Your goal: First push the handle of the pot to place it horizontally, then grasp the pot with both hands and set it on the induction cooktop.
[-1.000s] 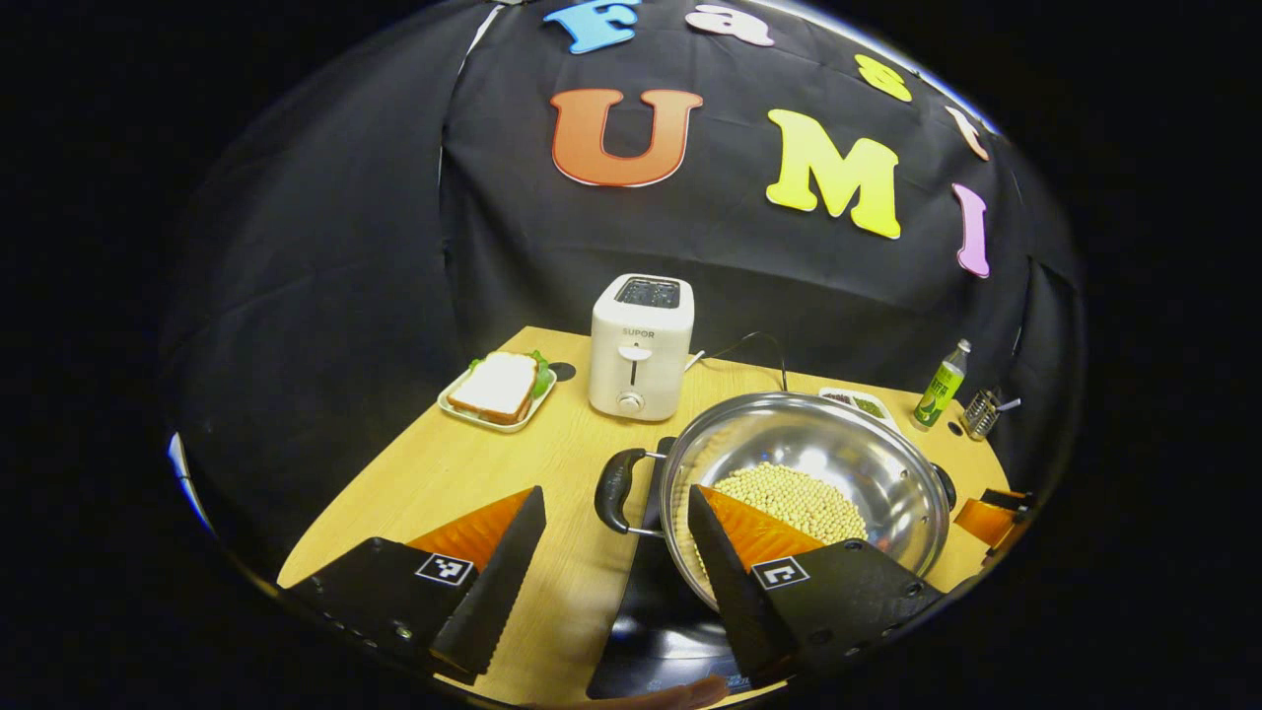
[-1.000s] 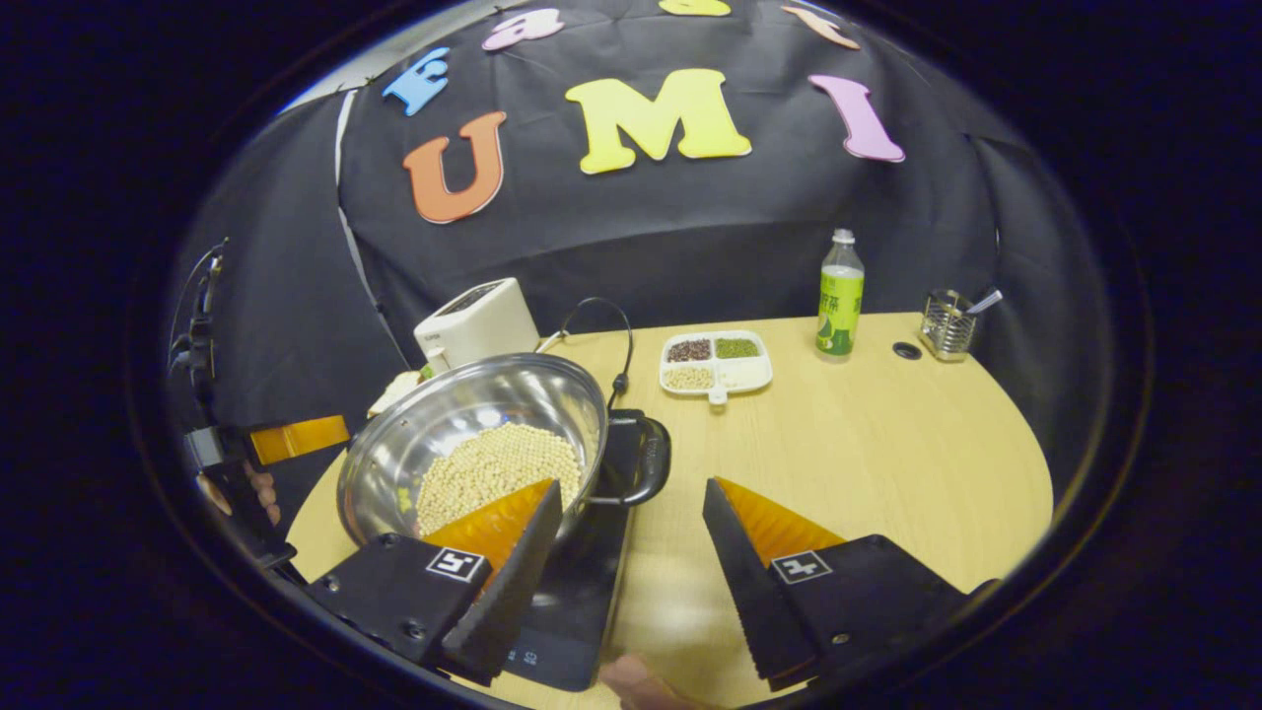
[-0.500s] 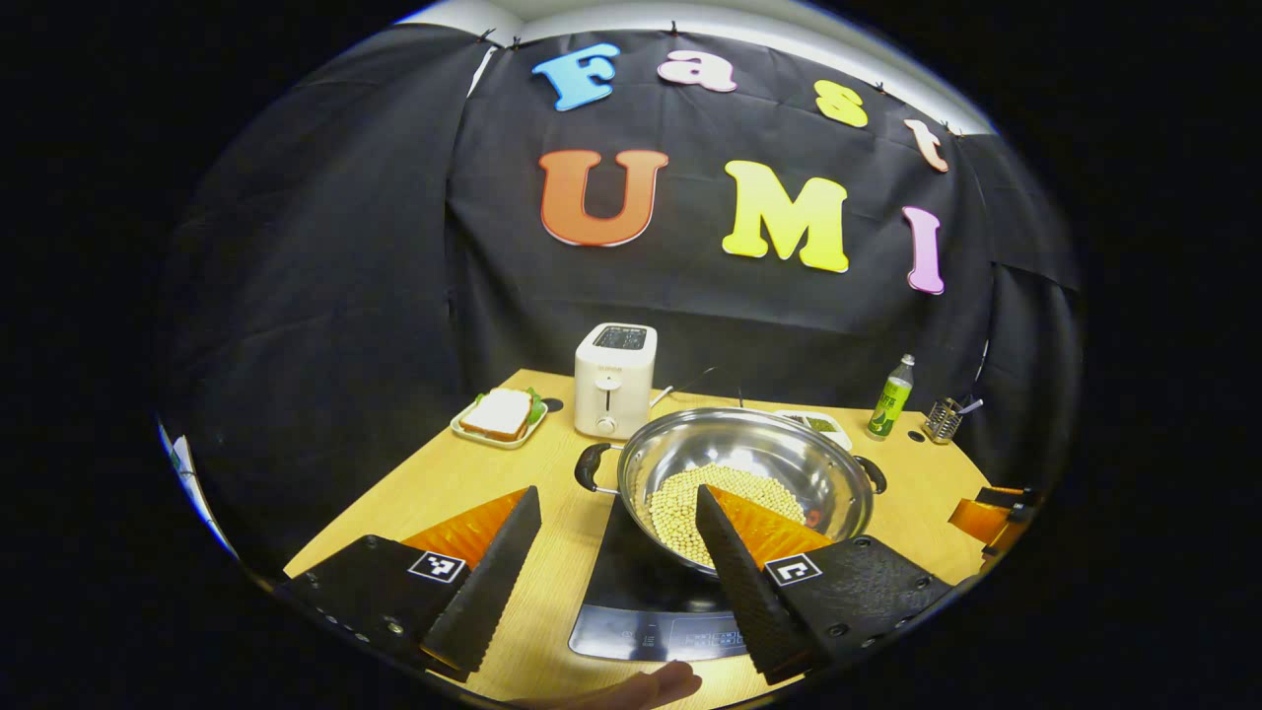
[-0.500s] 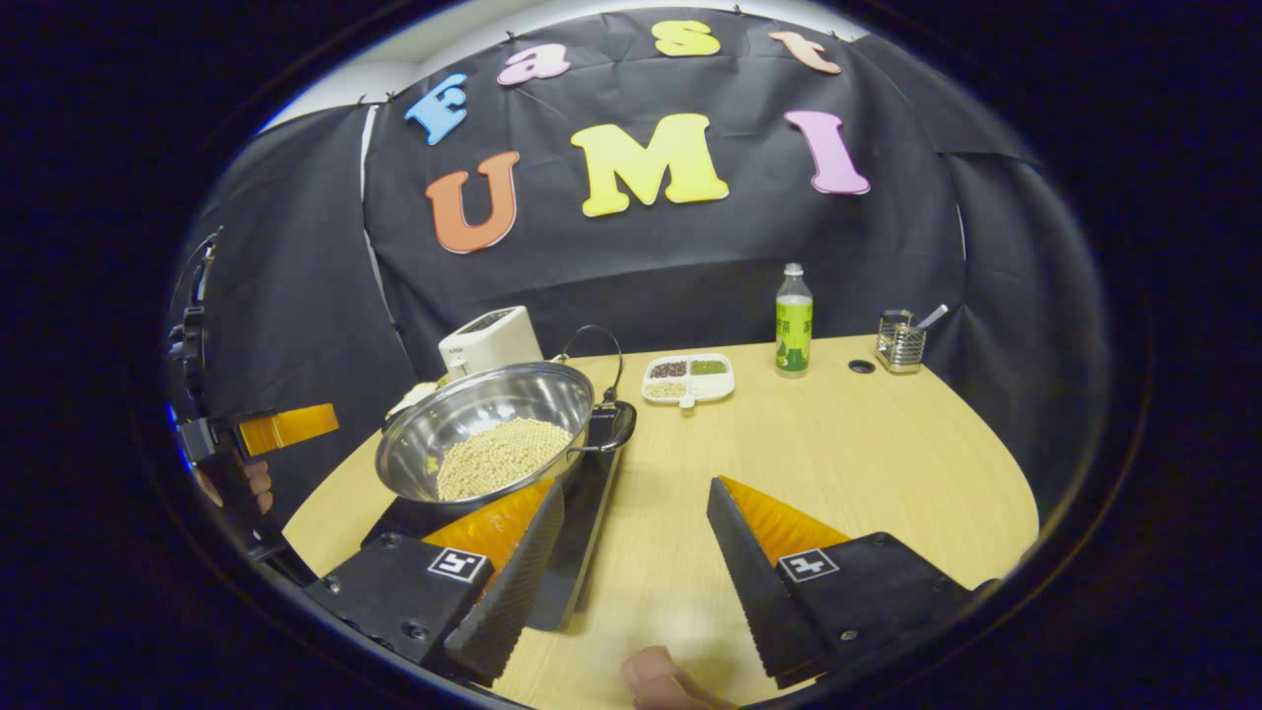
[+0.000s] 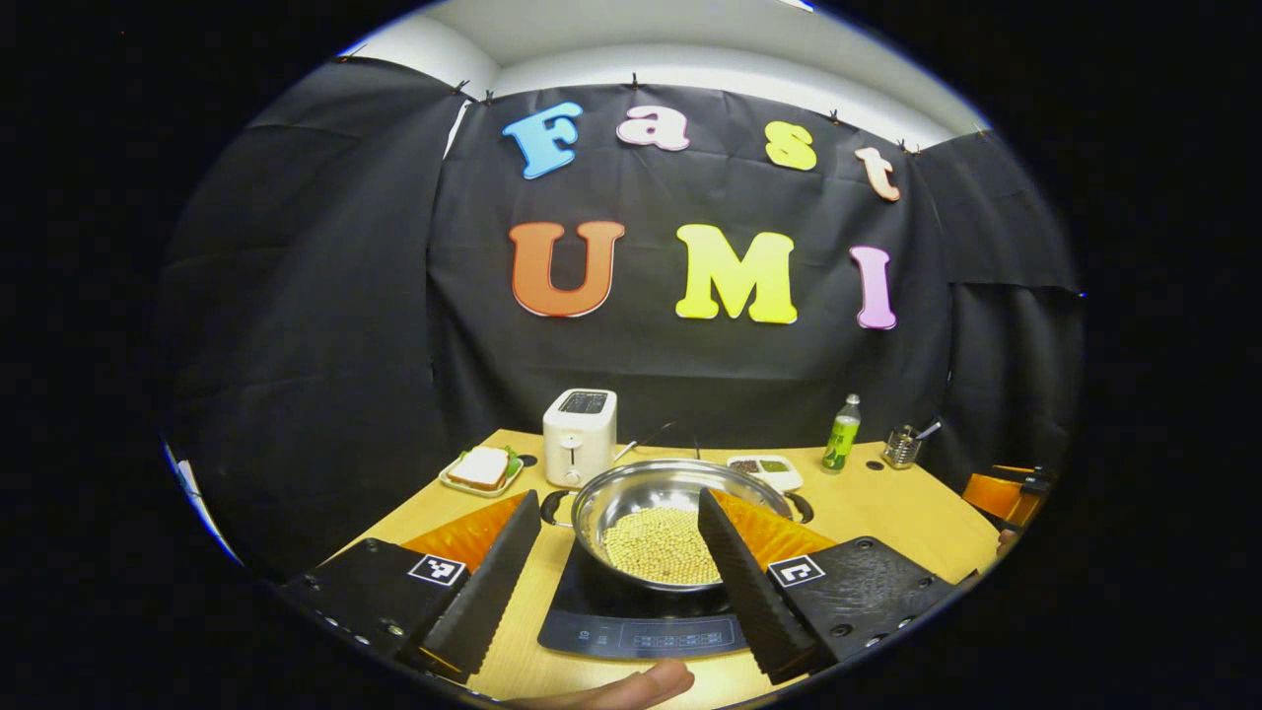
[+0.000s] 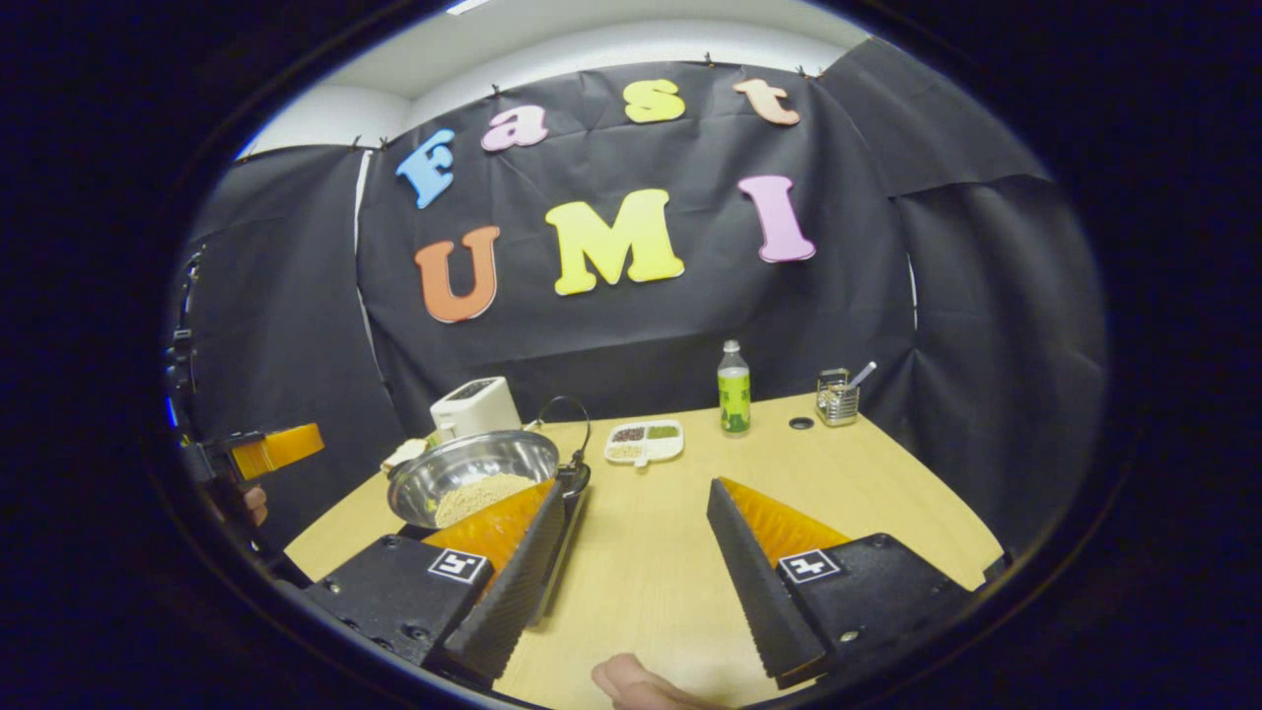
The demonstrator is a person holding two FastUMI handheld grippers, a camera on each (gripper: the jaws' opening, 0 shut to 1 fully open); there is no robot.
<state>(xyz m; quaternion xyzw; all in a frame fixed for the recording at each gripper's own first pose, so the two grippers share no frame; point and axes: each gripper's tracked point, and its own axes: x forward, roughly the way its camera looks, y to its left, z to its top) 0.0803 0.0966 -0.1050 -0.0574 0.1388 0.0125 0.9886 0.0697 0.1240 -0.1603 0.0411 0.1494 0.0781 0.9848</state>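
The pot [image 5: 663, 528] of pale beans sits on the induction cooktop [image 5: 641, 629] on the counter [image 6: 789, 483] – both the left hand-held gripper [image 5: 616, 577] and the right hand-held gripper [image 6: 636, 567] hang spread wide, gripping nothing, short of it.

Pulled back and raised from the pot [image 5: 659, 528] within a second, left gripper [image 5: 616, 572] and right gripper [image 6: 631, 567] alike. Left standing alone on the induction cooktop [image 5: 641, 629], well apart from both spread pairs of fingers.
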